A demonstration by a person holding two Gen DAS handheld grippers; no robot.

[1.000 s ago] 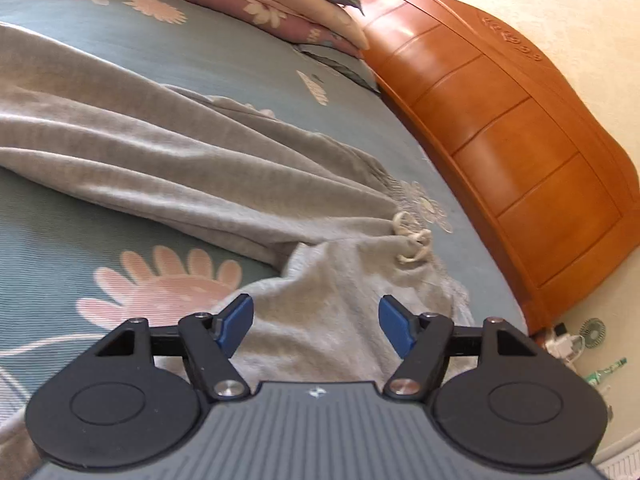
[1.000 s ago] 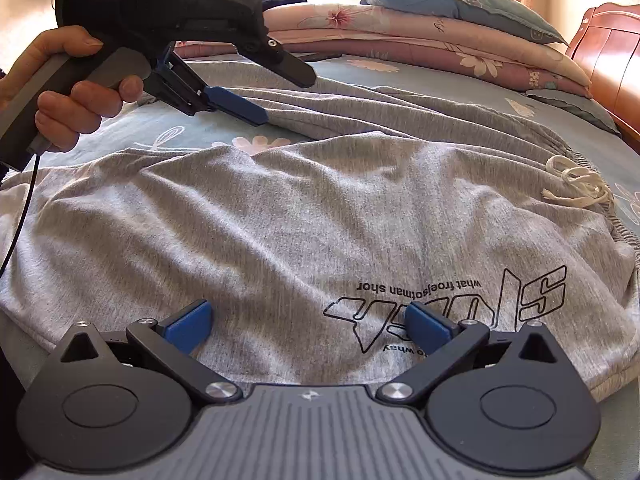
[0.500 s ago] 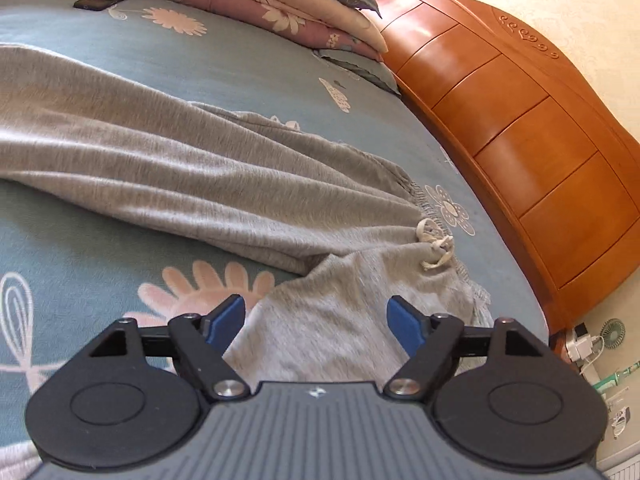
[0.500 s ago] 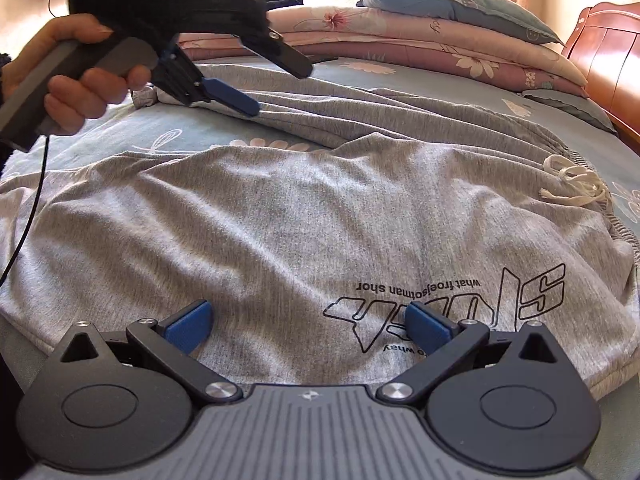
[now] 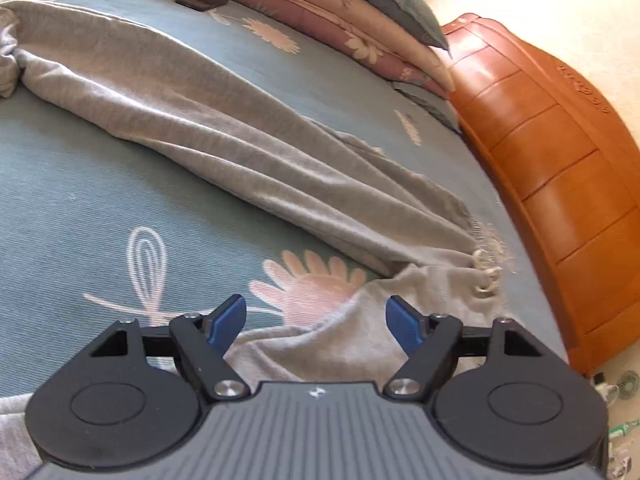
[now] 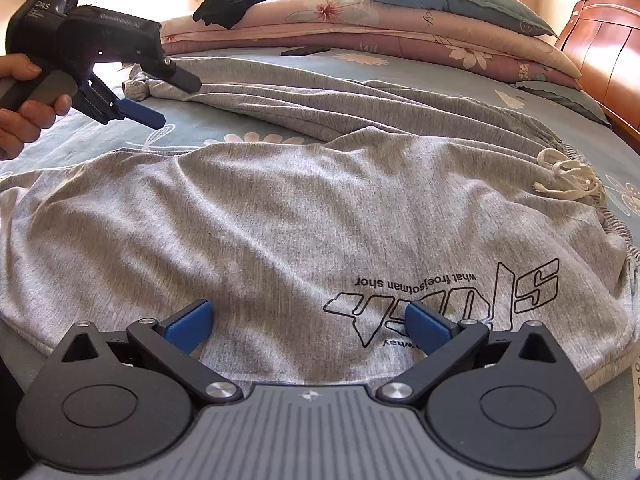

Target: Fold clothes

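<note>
Left wrist view: my left tool point(image 5: 316, 322) is open, jaws have just been widening, and nothing is pinched between the pads. Grey cloth lies below the gap, not gripped. The grey pants point(image 5: 248, 148) lie on the bed point(image 5: 72, 200). The far leg runs as a long band from about 10 o'clock, where its cuff is bunched, down to about 2 o'clock, where the waistband drawstring point(image 5: 486, 270) sits. So the long axis crosses my line of sight diagonally. The cuff end is well away at upper left, the waist near at right.

Right wrist view: right tool point(image 6: 308, 322) is also open, hovering over the near leg of the pants with the printed logo point(image 6: 444, 298), holding nothing. Cloth fills the view from 9 to 3 o'clock, drawstring at 2 o'clock. The left tool shows at 10 o'clock in a hand point(image 6: 24, 112), pointing toward the bunched cuff point(image 6: 152, 86) of the far leg and close to it, not touching.

My read: left hand is the nearer one for that cuff. Next move is grabbing it and carrying it along the leg's axis toward the waist.
</note>
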